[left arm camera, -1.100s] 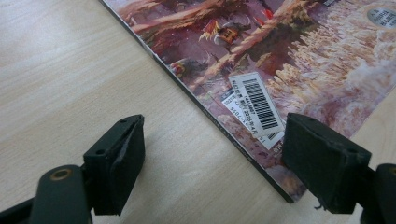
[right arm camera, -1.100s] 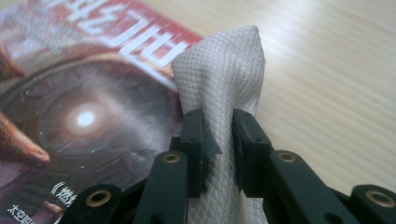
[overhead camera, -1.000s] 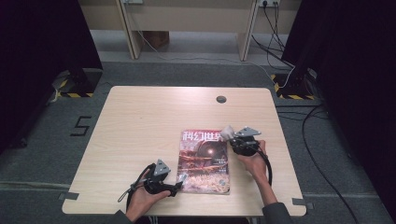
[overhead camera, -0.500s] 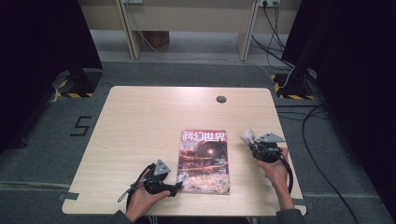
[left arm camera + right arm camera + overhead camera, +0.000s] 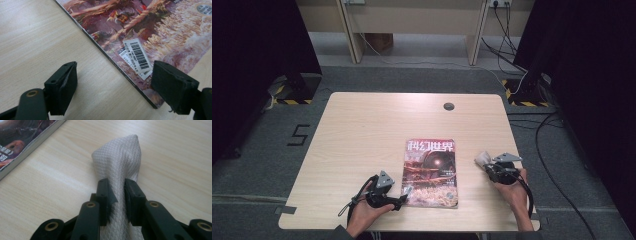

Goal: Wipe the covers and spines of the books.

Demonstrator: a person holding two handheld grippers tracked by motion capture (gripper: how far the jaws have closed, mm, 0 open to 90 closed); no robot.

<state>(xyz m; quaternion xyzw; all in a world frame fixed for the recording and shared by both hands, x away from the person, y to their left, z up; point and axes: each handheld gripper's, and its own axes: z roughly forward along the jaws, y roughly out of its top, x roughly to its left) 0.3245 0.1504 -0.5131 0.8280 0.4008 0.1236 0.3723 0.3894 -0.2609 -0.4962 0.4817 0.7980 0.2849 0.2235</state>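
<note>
Right hand-held gripper [image 5: 116, 192] pinching a white cloth [image 5: 117, 162] beside a magazine [image 5: 431, 172] on the desk [image 5: 362, 130].

The right hand-held gripper is gripping the cloth, bunched and standing up between its clenched pads, to the right of the magazine and apart from it. The left hand-held gripper [image 5: 112, 87] is sitting released at the magazine's near left corner, one pad seemingly over the cover by the barcode sticker [image 5: 137, 56], the other over bare desk.
</note>
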